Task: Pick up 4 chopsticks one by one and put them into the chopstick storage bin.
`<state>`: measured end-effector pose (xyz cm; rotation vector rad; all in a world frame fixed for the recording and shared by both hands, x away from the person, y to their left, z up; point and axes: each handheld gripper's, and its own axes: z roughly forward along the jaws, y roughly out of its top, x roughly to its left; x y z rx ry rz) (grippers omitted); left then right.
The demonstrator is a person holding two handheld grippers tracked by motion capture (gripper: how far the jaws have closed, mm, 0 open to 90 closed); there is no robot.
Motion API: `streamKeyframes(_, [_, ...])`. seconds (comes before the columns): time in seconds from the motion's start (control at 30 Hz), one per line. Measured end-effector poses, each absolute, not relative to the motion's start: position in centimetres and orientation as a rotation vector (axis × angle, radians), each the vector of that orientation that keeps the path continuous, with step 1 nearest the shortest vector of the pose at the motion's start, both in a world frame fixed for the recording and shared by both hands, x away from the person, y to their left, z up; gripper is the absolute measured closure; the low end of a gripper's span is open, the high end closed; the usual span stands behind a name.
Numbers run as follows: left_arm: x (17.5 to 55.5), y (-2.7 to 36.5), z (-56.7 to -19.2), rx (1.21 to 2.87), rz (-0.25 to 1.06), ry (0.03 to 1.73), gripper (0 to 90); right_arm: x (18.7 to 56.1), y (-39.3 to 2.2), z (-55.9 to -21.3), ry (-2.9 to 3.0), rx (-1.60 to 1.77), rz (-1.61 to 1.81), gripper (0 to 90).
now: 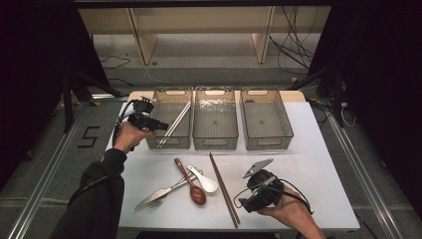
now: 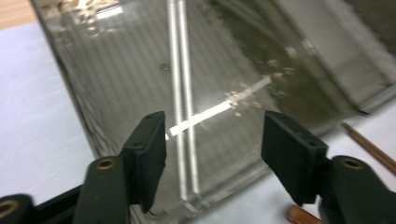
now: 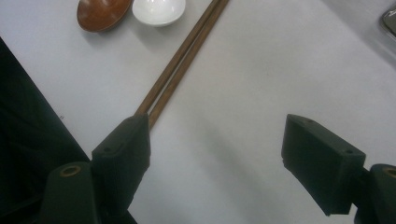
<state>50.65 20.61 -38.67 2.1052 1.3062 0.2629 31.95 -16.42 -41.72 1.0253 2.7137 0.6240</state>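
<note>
The silver chopsticks (image 1: 175, 124) are lying slantwise in the leftmost of three clear bins (image 1: 169, 142), one end propped toward the far right corner, the other near the front wall. The left tool (image 1: 160, 126) is hovering just at that bin's front left edge with its jaws standing apart and nothing between them; in the left gripper view the pair is showing through the bin wall beyond the pads (image 2: 150, 154), so it looks set down and let go. For a clean finish, the left hand is best lifting straight away from the bin, so the pads are not clipping the rim or dragging the propped ends.

The right tool (image 1: 250, 199) is resting low over the desk (image 1: 308, 169) near its front right, jaws spread and empty, with the wooden chopsticks (image 1: 223, 189) just beside its left pad. These seem the next likely pick. A good grasp would be turning the jaws across both sticks and closing on them together, near their middle, so neither is swinging or slipping out. The brown spoon (image 1: 195, 190), white spoon (image 1: 205, 180) and metal knife (image 1: 159, 195) are lying close by, so keeping clear of them matters.
</note>
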Motion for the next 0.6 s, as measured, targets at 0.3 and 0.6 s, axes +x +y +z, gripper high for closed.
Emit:
streamKeyframes(0.3, [45.9, 20.7, -36.4, 2.066, 0.233, 1.162, 28.4, 32.3, -15.9, -42.1, 2.719, 1.041, 0.582, 25.3])
streamKeyframes(0.6, [41.6, 19.7, -37.4, 2.086, 0.214, 1.068, 22.2, 32.6, -14.9, -43.1, 2.738, 1.062, 0.528, 26.4])
